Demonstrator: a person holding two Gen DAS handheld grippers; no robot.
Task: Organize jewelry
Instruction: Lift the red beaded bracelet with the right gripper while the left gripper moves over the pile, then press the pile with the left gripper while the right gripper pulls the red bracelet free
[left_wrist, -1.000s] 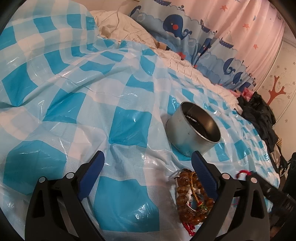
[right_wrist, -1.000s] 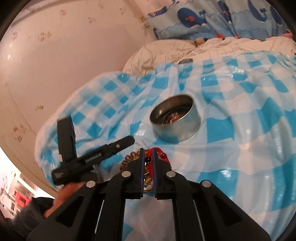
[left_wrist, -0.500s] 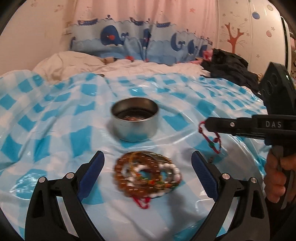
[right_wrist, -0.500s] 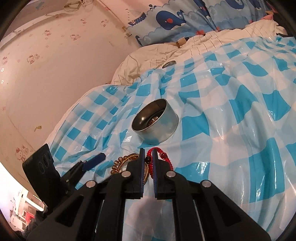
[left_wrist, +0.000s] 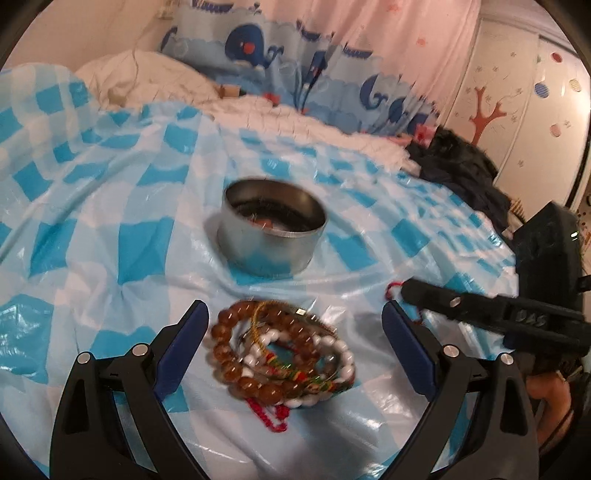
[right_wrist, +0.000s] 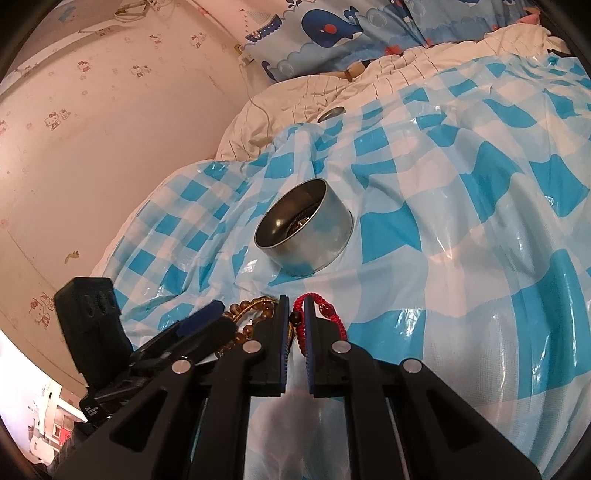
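Only one tin, two grippers, bracelets heaped.

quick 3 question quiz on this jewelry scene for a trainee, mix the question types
1. True or false: the right gripper is shut on the red cord bracelet.
2. Where does the pile of bead bracelets lie: inside the tin, or on the checked sheet between the fingers of the left gripper?
3. Fill in: the left gripper's jaws are ____.

Key: 1 true. 2 on the sheet, between the fingers. 3 open.
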